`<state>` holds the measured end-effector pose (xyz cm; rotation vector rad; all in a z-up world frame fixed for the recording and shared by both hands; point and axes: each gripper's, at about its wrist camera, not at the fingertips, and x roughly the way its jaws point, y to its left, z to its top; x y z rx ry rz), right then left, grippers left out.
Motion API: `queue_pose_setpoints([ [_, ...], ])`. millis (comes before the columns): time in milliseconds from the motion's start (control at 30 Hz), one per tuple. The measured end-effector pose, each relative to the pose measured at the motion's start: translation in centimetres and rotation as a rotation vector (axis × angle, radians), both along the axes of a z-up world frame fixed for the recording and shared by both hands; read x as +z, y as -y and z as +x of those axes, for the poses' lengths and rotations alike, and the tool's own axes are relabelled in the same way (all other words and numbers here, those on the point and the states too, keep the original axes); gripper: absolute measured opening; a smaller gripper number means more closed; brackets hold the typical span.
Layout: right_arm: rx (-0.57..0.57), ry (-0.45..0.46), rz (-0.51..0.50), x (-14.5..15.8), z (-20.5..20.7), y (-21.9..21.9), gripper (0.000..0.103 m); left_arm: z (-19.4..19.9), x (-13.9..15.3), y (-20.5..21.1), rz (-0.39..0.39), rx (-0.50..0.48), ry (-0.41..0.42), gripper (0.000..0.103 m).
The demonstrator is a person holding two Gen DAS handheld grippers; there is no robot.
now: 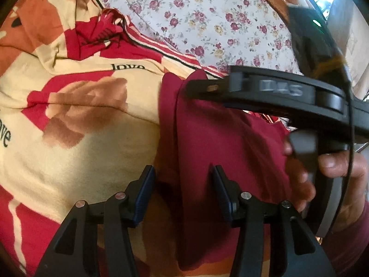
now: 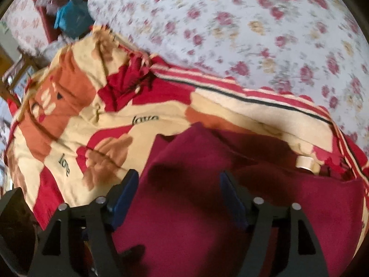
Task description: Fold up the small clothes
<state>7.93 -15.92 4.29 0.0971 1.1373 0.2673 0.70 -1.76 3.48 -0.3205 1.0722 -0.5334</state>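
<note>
Both tongs, left (image 1: 182, 184) and right (image 2: 178, 190), are hanging spread over our maroon cloth (image 2: 207, 184), which is lying on the blanket (image 2: 161, 124).

The small garment (image 2: 207, 173) lies on the blanket (image 2: 80, 138), toward its right and near part. The blanket lies on the bed sheet (image 2: 253, 23), which stretches away on the far side and to the right. In the left wrist view the right gripper (image 1: 203, 87) hangs over the garment's (image 1: 219, 138) far right part, perhaps touching it. A small round object (image 2: 305, 162) sits at the garment's far right edge.
</note>
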Motion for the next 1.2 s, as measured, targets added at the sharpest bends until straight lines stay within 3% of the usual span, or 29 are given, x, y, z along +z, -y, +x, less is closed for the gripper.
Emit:
queue_pose_setpoints([
  [167, 0.03, -0.046, -0.072, -3.0, 1.0, -2.8, 0.078, 0.4, -0.4, 0.0, -0.018, 0.003, -0.009, 0.035],
  [233, 0.05, 0.004, -0.145, -3.2, 0.9, -3.5, 0.065, 0.5, -0.6, 0.1, -0.028, 0.007, -0.009, 0.037],
  [267, 0.057, 0.018, -0.154, -3.1, 0.7, -3.5, 0.053, 0.4, -0.6, 0.3, -0.026, 0.006, -0.003, 0.038],
  [300, 0.062, 0.025, -0.132, -2.7, 0.5, -3.1, 0.036, 0.4, -0.5, 0.5, -0.024, 0.0, 0.004, 0.038],
  [367, 0.07, 0.031, -0.074, -1.6, 0.2, -2.1, 0.021, 0.4, -0.5, 1.0, -0.046, -0.02, 0.004, 0.038],
  [400, 0.065, 0.038, -0.05, -0.9, 0.0, -1.4, 0.019, 0.5, -0.6, 1.2, -0.064, -0.037, 0.0, 0.035],
  [433, 0.063, 0.045, -0.039, -0.4, -0.1, -1.0, 0.019, 0.4, -0.5, 1.6, -0.09, -0.062, -0.001, 0.024],
  [500, 0.058, 0.054, -0.019, 0.5, -0.3, 0.1, 0.018, 0.0, -0.1, 2.0, -0.105, -0.091, 0.029, 0.013],
  [633, 0.02, 0.035, 0.03, 1.2, -0.3, 1.8, 0.024, -1.2, 1.4, 2.2, -0.121, -0.133, 0.12, 0.008],
  [667, 0.005, 0.03, 0.05, 1.4, -0.3, 2.2, 0.037, -1.4, 1.6, 2.3, -0.124, -0.139, 0.131, 0.008],
  [700, -0.012, 0.021, 0.068, 1.6, -0.3, 2.4, 0.056, -1.5, 1.7, 2.4, -0.124, -0.142, 0.137, 0.008],
  [767, -0.022, 0.004, 0.095, 1.8, -0.2, 2.3, 0.074, -1.6, 1.7, 2.4, -0.122, -0.146, 0.144, 0.008],
  [833, 0.009, -0.019, 0.089, 1.7, 0.1, 1.3, 0.077, -1.7, 1.8, 2.5, -0.123, -0.15, 0.15, 0.008],
  [933, 0.053, -0.051, 0.001, 0.7, 0.4, -0.6, 0.077, -1.8, 1.9, 3.1, -0.106, -0.158, 0.163, 0.008],
  [967, 0.064, -0.055, -0.033, 0.3, 0.4, -1.1, 0.069, -1.9, 1.8, 3.2, -0.09, -0.156, 0.164, 0.008],
  [1000, 0.07, -0.048, -0.065, 0.1, 0.3, -1.4, 0.043, -1.8, 1.7, 3.3, -0.081, -0.151, 0.162, 0.008],
  [1033, 0.07, -0.031, -0.087, 0.0, 0.0, -1.4, 0.033, -2.0, 1.5, 3.1, -0.071, -0.144, 0.159, 0.008],
  [1100, 0.051, 0.003, -0.09, 0.0, -0.6, -0.7, 0.025, -2.2, 1.3, 3.3, -0.043, -0.136, 0.162, 0.013],
  [1200, 0.029, 0.042, -0.048, 0.5, -1.5, 0.8, 0.022, -3.0, 1.1, 4.3, 0.025, -0.151, 0.193, 0.016],
])
